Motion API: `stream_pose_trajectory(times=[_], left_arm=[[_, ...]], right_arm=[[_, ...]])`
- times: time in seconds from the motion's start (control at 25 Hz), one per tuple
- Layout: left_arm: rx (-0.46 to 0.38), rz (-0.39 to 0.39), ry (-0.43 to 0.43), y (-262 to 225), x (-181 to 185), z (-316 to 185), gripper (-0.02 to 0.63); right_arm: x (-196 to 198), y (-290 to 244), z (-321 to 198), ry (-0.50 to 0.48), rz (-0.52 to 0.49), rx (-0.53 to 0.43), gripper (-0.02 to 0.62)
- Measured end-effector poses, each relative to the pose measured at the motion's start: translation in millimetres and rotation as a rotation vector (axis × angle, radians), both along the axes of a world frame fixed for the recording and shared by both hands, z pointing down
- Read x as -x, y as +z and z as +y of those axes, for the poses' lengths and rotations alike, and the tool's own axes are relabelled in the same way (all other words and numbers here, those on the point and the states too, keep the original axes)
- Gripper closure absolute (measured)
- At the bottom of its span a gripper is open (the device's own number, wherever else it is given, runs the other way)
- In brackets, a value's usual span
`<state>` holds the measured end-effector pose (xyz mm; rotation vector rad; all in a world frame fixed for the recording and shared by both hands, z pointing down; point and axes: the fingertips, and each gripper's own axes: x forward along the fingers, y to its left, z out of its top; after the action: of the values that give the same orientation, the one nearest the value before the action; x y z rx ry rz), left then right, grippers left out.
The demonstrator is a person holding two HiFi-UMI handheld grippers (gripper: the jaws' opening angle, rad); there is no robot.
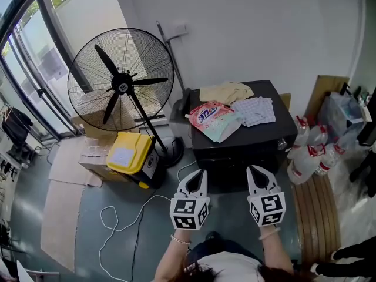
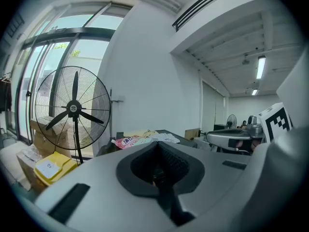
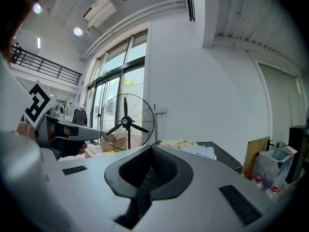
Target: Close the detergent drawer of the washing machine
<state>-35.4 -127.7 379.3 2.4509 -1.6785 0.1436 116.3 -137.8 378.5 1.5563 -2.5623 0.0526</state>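
Straight ahead of both clenched, empty tools, the left gripper (image 1: 198, 174) and right gripper (image 1: 255, 170) held side by side, stands the black washing machine (image 1: 238, 156). Its detergent drawer cannot be made out, and neither hand looks nearer.

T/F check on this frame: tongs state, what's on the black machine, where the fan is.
1. The left tongs and right tongs are both shut and empty. True.
2. The detergent bag lies on the floor. False: it lies on top of the black machine.
3. In the head view, the fan stands to the right of the machine. False: it stands to the left.
4. A checked cloth lies on the machine top beside the bag. True.
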Motion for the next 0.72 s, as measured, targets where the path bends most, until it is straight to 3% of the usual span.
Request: stream_pose_trajectory(times=[0.72], left_arm=[[0.002, -0.024, 0.023, -1, -6, -8, 0.588]], right_arm=[[-1, -1, -3, -0.002, -0.016, -0.01, 0.568]])
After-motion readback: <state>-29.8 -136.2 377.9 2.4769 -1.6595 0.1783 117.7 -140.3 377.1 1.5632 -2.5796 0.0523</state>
